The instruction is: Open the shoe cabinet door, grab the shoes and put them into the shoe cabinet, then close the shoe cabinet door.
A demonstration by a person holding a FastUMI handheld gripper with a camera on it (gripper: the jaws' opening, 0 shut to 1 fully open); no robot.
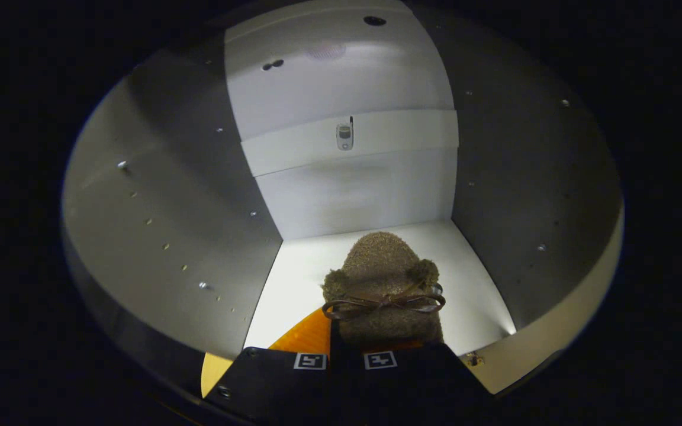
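The hand-held gripper has its two fingers drawn close together, apparently clamped on the heel end of the brown fuzzy shoe, though the contact itself is hidden behind the finger blocks. The shoe runs straight ahead of the fingers, toe toward the back wall, its bow just beyond them. It seems to rest on the pale cabinet floor, roughly midway between the side walls, so letting go looks like the coming move.
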